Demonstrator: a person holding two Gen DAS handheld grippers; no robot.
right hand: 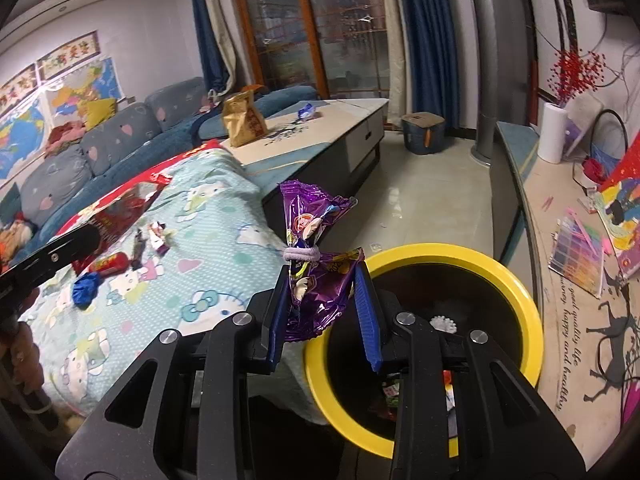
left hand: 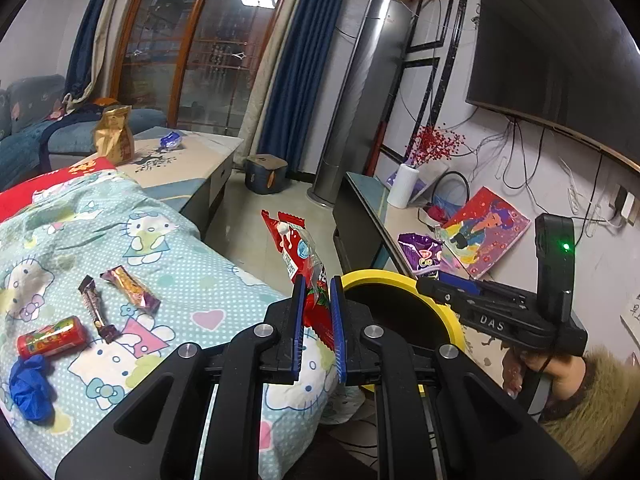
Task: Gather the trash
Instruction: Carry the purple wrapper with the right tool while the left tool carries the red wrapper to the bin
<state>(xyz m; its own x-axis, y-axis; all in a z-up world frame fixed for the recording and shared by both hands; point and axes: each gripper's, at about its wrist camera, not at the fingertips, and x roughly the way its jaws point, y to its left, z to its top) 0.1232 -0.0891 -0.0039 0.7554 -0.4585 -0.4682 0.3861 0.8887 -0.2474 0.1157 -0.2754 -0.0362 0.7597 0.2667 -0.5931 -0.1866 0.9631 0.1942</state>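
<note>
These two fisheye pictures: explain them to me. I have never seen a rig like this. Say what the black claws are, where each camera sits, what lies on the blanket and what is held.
Each claw is a hand-held two-finger gripper with a camera looking along its fingers. The left gripper is shut on a red wrapper. The right gripper is shut on a purple snack bag, beside the yellow-rimmed bin. On the cartoon blanket lie a red can, a blue glove and two small wrappers.
</note>
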